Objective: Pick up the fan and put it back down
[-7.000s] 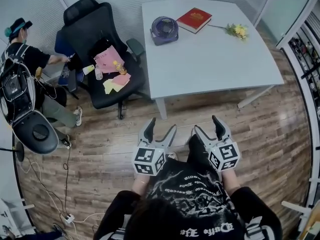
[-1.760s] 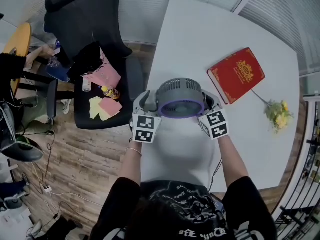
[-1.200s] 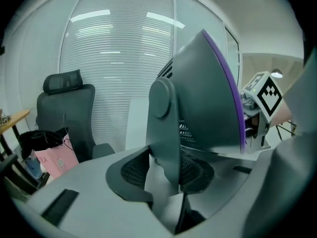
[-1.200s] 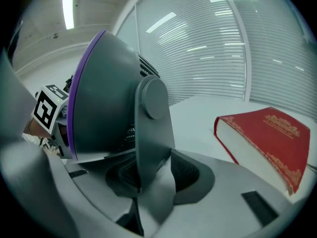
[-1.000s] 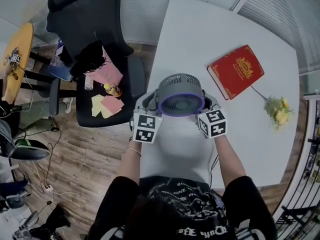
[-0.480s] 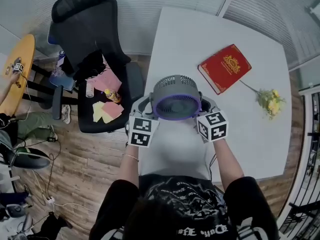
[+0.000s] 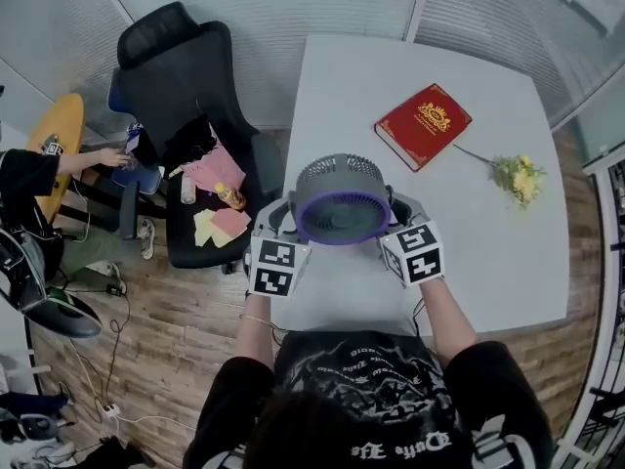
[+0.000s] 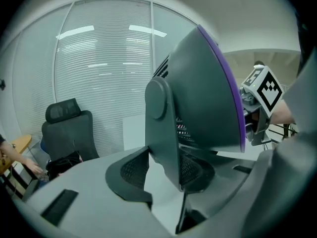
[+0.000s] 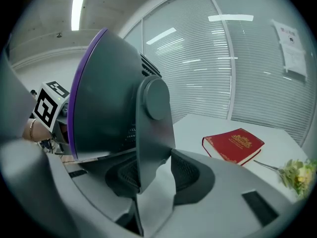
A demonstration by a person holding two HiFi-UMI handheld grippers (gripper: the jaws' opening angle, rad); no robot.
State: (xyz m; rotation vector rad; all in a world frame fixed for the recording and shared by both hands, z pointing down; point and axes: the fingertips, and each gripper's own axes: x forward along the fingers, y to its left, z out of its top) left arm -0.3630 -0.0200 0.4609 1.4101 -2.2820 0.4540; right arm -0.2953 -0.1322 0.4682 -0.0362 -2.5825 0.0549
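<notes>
The left gripper [image 8: 166,175] and right gripper [image 9: 151,175] were each clamped on a side arm of the fan [image 7: 340,201], which was held clear above the table [image 7: 488,262]. It was judged light, rigid plastic (smooth, perhaps slippery), best gripped there.

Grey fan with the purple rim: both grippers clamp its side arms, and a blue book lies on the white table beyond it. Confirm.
One error: the hardcover book is red, not blue; the head view shows it. The rest holds.
</notes>
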